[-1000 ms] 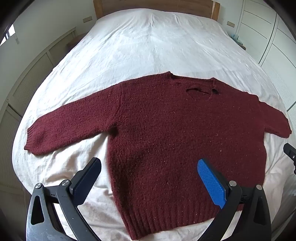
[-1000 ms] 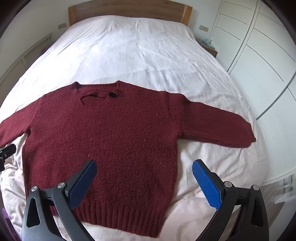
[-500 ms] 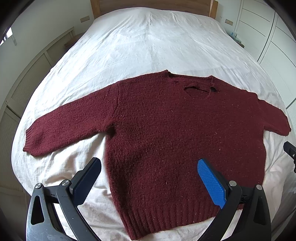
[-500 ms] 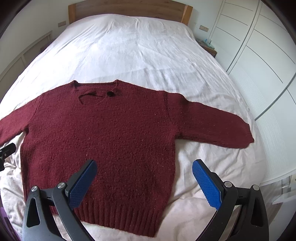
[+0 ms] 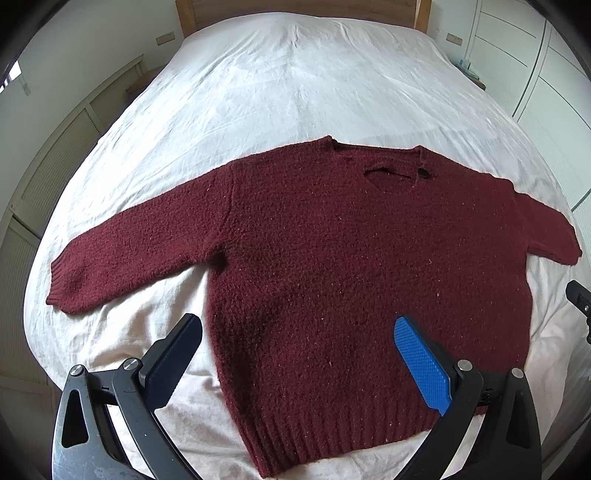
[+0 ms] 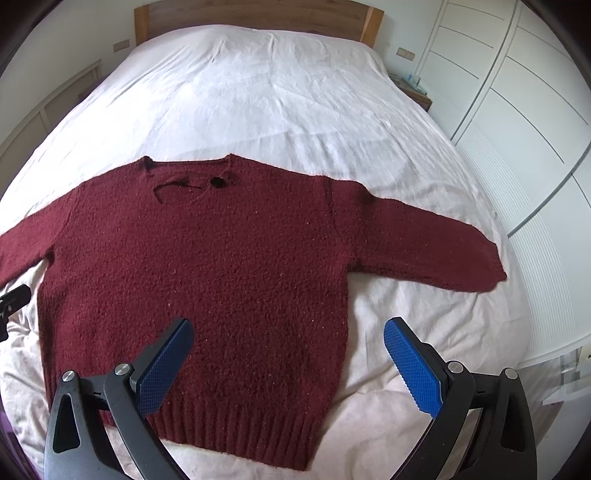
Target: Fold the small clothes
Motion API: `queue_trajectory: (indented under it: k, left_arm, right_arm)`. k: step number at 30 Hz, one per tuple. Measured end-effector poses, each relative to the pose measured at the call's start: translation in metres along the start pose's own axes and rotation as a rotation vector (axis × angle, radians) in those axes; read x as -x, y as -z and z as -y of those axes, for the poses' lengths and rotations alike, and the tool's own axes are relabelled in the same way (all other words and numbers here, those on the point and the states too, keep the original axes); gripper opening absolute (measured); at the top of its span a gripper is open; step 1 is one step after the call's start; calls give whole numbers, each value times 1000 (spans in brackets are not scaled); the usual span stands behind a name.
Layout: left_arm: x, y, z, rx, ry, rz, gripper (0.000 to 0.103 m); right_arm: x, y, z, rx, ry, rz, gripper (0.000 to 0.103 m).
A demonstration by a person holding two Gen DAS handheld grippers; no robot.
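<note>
Right now we hold both tools above the near end of a bed (image 5: 295,81) covered by a wrinkled white sheet (image 6: 280,96), and a dark red knitted sweater (image 5: 351,258) lies flat on that sheet, unfolded, both sleeves spread out to the sides and its ribbed hem nearest to us. Our left gripper (image 5: 295,354) has its jaws spread wide with nothing between them; it hangs over the sweater's lower left part, one finger over bare sheet beside the side edge, the other over the knit near the hem. Our right gripper (image 6: 288,354) is likewise spread wide and holds nothing, one finger over the sweater's lower body, the other over the sheet off its right side. Behind the bed stands a wooden headboard (image 6: 258,14), and white wardrobe doors (image 6: 517,92) line the right side.
</note>
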State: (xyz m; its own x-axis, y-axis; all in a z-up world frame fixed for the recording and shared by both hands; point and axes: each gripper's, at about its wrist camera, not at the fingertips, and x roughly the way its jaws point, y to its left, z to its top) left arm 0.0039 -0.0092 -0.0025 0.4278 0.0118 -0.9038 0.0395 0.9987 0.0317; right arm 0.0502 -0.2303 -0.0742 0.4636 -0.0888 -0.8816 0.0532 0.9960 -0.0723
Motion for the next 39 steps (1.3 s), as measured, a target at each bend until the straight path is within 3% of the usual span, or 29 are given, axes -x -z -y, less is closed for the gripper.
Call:
queue_trajectory:
  k: [39]
  left_arm:
    - [0,-1,4,-37,-8,-2,102]
  right_arm:
    - [1,1,-3,6,-5,-4,102]
